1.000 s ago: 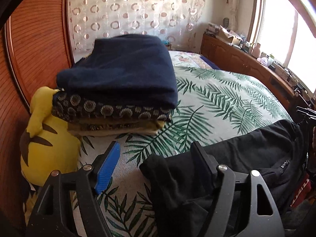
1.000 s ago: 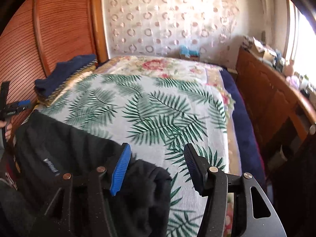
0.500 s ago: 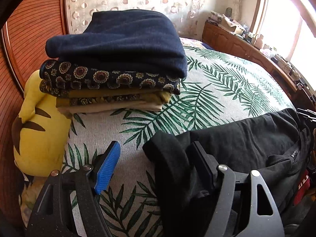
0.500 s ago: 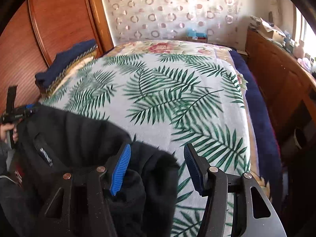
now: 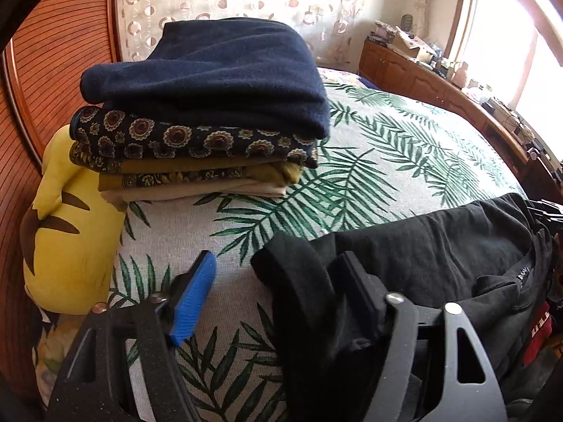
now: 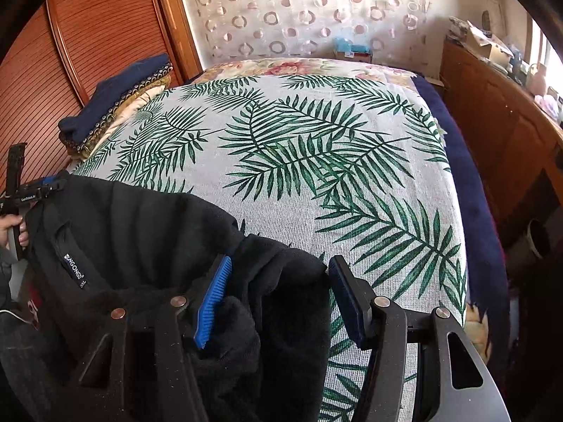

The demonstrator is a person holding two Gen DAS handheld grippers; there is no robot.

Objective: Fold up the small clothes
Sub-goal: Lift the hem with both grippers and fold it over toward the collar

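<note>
A black shirt [image 5: 440,256] lies across the near edge of the leaf-print bed, collar label up; it also shows in the right wrist view [image 6: 140,232]. My left gripper [image 5: 278,292] is open, with one shirt shoulder bunched between its fingers and draped over the right finger [image 5: 359,292]. My right gripper [image 6: 278,299] is open too, with the other shoulder bunched between its fingers. The left gripper shows at the far left of the right wrist view [image 6: 21,193].
A stack of folded clothes [image 5: 207,105], navy on top, sits at the bed's far left, also seen in the right wrist view [image 6: 116,105]. A yellow plush [image 5: 70,225] lies beside it. A wooden sideboard [image 6: 499,112] runs along the right. The bedspread [image 6: 316,161] stretches ahead.
Both grippers have moved forward and lower over the bed with the shirt shoulders between their open fingers. The folded stack looms closer in the left wrist view.
</note>
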